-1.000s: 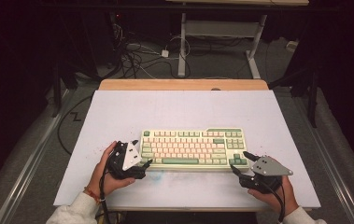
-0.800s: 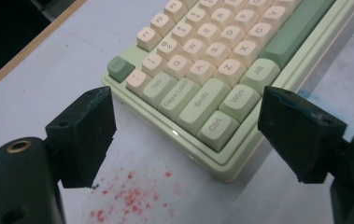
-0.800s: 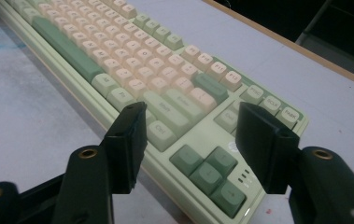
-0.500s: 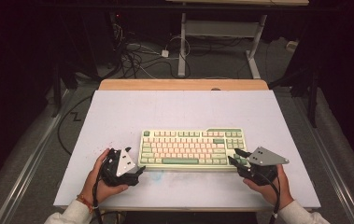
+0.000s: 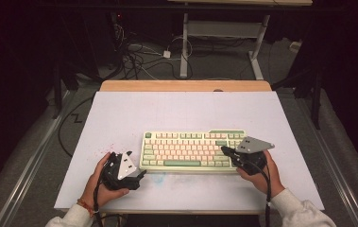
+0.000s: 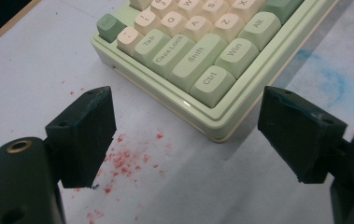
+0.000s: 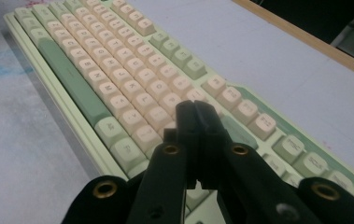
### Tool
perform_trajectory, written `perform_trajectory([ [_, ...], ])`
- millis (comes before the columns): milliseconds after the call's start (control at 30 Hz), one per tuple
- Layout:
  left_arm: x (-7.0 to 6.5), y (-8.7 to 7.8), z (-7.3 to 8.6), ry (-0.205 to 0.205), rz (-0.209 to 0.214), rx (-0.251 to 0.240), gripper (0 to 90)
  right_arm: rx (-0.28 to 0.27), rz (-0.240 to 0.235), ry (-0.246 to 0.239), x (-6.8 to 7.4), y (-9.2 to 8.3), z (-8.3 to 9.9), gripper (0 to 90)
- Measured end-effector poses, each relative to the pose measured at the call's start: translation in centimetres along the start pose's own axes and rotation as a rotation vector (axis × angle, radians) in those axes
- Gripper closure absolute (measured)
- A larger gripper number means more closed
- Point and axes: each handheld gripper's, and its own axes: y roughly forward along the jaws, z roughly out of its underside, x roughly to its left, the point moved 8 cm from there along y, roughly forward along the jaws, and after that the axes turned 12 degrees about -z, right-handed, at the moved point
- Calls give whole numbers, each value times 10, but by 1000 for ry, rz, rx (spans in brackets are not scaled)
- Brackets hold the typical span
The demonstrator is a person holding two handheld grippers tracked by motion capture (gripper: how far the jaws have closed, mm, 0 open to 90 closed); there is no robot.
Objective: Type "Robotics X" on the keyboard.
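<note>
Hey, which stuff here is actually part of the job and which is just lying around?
In the job:
keyboard
left gripper, jaws open
right gripper, jaws just closed, empty

Lying about:
red specks
blue smudge
floor cables

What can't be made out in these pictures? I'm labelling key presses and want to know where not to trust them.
- Right gripper, right gripper view: its shut jaws cover the keys beneath, so whether a key is touched is unclear.
- Keyboard, high view: legends too small to read; the right gripper hides its right-end keys.
- Keyboard, left gripper view: cut off by the top edge beyond the corner between the open left gripper jaws.
</note>
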Motion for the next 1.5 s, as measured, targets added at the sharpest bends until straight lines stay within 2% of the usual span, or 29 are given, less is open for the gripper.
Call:
perform_trajectory([
  [200, 0, 0, 1, -5, 5, 2, 180, 24, -24, -28, 1, 24, -13, 900],
  [400, -2, 1, 2, 0, 12, 9, 180, 63, -48, -47, 5, 47, -19, 900],
  [600, -3, 2, 3, 11, 18, 14, 180, 86, -55, -57, 5, 63, -24, 900],
  [800, -5, 3, 3, 14, 24, 15, 180, 118, -58, -47, 5, 78, -24, 900],
  [1133, -5, 2, 4, 21, 29, 18, 180, 152, -38, -50, 2, 88, -22, 900],
  [1267, -6, 2, 4, 23, 29, 21, 180, 186, -37, -59, 4, 89, -20, 900],
  [1500, -6, 3, 4, 21, 30, 24, 180, 126, -46, -38, 4, 81, -26, 900],
])
